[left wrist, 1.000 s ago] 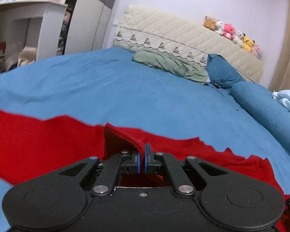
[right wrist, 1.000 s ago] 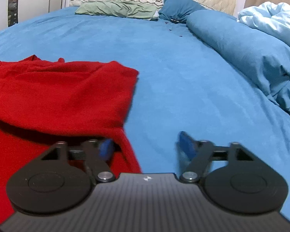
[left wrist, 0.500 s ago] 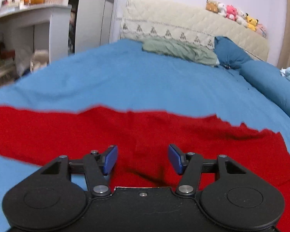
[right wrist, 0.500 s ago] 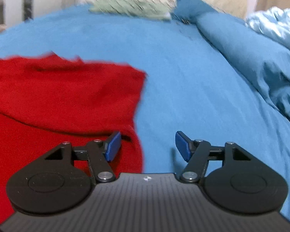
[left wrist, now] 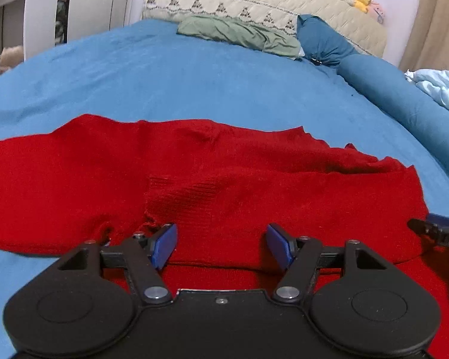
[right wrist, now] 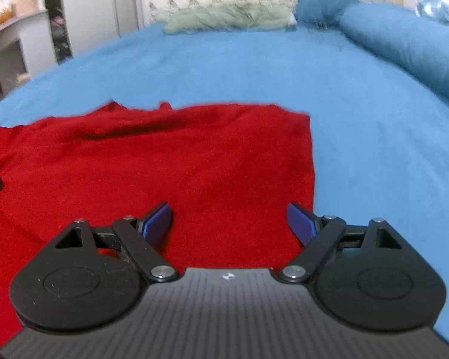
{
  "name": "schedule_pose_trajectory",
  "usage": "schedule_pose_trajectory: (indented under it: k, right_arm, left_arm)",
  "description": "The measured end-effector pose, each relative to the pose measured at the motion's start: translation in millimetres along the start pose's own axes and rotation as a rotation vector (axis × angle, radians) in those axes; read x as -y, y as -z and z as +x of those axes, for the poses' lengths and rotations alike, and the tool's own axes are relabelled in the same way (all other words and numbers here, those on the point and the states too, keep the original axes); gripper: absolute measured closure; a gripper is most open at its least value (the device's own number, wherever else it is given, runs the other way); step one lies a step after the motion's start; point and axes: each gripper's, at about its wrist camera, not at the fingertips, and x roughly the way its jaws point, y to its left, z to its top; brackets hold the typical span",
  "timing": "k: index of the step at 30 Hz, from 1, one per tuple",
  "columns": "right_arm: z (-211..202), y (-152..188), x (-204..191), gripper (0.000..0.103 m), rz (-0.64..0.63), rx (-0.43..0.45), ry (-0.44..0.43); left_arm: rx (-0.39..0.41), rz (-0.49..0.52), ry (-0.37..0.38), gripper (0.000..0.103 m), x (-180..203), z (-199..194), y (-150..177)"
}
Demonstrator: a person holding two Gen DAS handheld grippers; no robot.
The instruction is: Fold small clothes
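A red knit garment lies spread on the blue bed sheet, one layer folded over another. It also shows in the right wrist view. My left gripper is open and empty, just above the garment's near part. My right gripper is open and empty, over the garment near its right edge. The tip of the right gripper shows at the right edge of the left wrist view.
A green cloth and a dark blue pillow lie by the quilted headboard. A long blue bolster and a light blue duvet lie on the right. White furniture stands to the left.
My left gripper opened and let go of the red fold, which now lies flat. Both grippers moved over the garment; the right one shifted left onto it.
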Motion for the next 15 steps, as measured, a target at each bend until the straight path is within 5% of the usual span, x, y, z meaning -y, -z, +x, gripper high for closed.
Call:
schedule_pose_trajectory:
  k: [6, 12, 15]
  right_arm:
    - [-15.2, -33.8, -8.6, 0.002, -0.010, 0.097, -0.048]
    - [63.5, -62.1, 4.5, 0.002, 0.049, -0.020, 0.039]
    - [79.8, -60.7, 33.7, 0.001, 0.188, 0.023, 0.039]
  left_arm:
    - [-0.002, -0.035, 0.006, 0.032, 3.5, -0.4, 0.0]
    - [-0.004, -0.051, 0.017, 0.031, 2.8, 3.7, -6.4]
    - [-0.001, -0.076, 0.037, 0.031, -1.8, 2.3, -6.0]
